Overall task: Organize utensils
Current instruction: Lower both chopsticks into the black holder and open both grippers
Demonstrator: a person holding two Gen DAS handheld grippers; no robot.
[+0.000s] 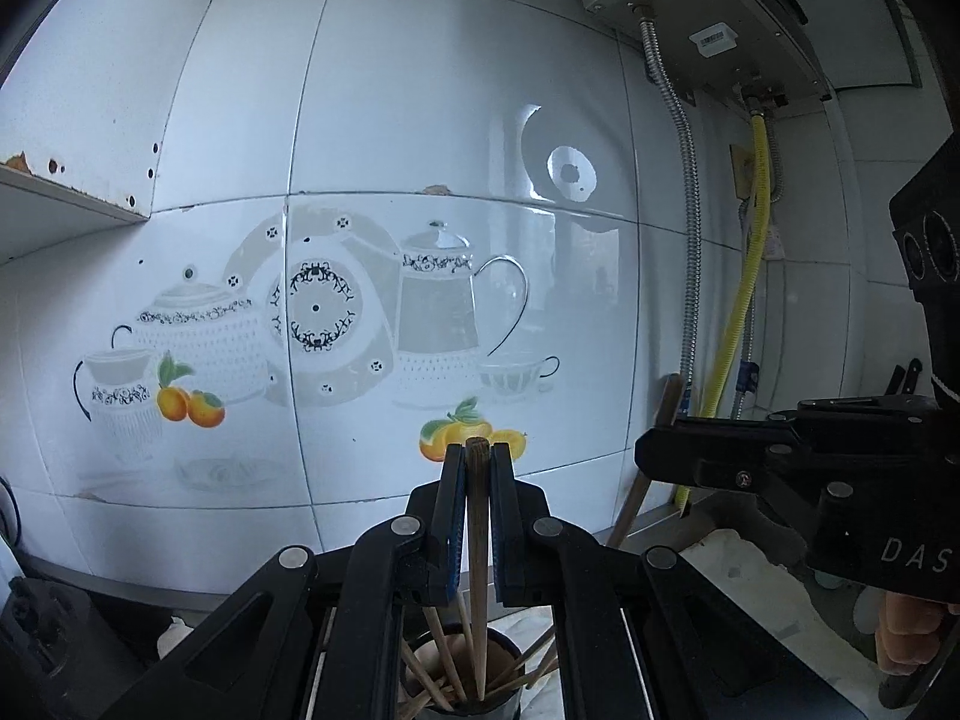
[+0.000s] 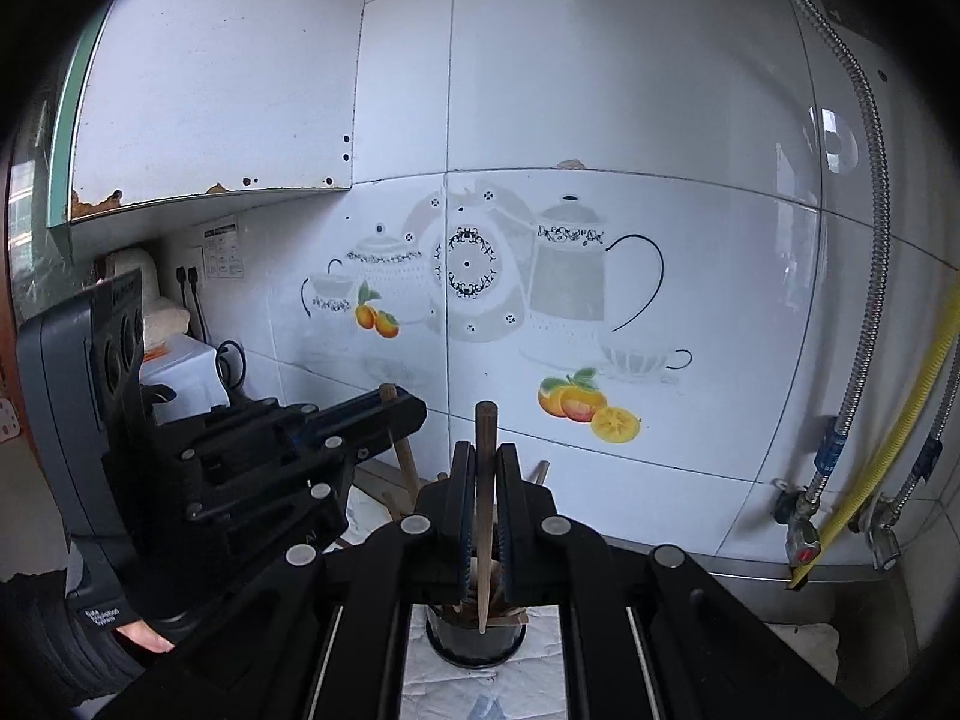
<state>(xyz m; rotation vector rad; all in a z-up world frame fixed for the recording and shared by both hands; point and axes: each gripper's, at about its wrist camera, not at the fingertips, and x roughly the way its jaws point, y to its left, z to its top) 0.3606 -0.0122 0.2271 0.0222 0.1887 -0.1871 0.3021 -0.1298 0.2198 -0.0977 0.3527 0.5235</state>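
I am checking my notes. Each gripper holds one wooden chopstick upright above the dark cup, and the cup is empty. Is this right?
Not quite: the dark cup is not empty. The left wrist view shows several chopsticks already in it. The rest holds: left gripper and right gripper each clamp one chopstick.

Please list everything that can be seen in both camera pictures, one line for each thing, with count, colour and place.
held chopsticks: two, brown, one upright in each tongs
cup: one, dark, below the tongs, holding loose chopsticks
loose chopsticks: several, tan, leaning in the cup
tiled wall: white, with teapot and orange decals
gas hose: one, yellow, right side
water heater: one, grey-white, upper right
left tongs: black, shut on a chopstick
right tongs: black, shut on a chopstick
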